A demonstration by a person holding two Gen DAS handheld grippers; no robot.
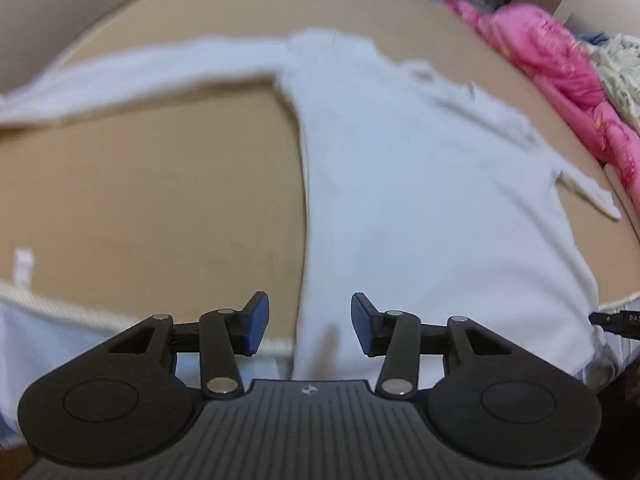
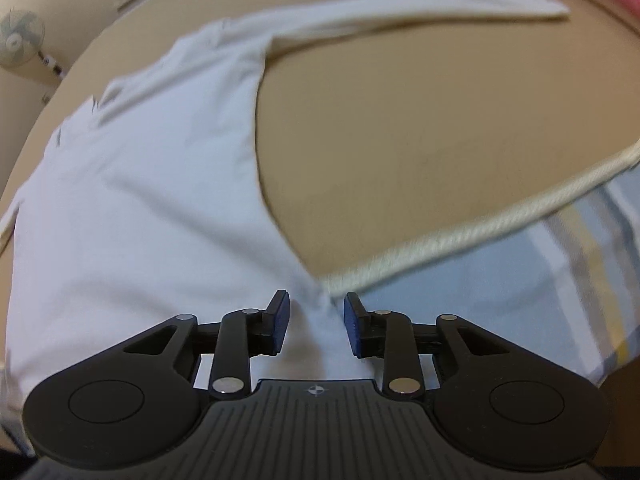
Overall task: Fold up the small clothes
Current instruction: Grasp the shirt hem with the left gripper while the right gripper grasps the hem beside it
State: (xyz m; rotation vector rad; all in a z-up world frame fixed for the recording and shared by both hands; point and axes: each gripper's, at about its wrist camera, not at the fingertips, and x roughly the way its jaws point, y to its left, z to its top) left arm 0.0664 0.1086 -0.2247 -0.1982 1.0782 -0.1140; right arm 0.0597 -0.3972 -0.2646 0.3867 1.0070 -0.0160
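Observation:
A white long-sleeved shirt [image 1: 420, 200] lies spread flat on a tan board [image 1: 160, 200], one sleeve [image 1: 140, 72] stretched out to the left. My left gripper [image 1: 310, 328] is open above the shirt's near hem, and the body's left edge runs between its fingers. The right wrist view shows the same shirt [image 2: 140, 200], its other sleeve [image 2: 440, 4] reaching to the upper right. My right gripper [image 2: 316, 324] is open over the near right hem corner. Fabric lies in the gap there, and the pads stand apart from it.
A pink garment [image 1: 552, 64] and a patterned cloth [image 1: 620, 76] are heaped at the board's far right. A cream cord [image 2: 480, 232] edges the board's near side, with striped bedding [image 2: 520, 300] below it. A fan [image 2: 20, 40] stands at the far left.

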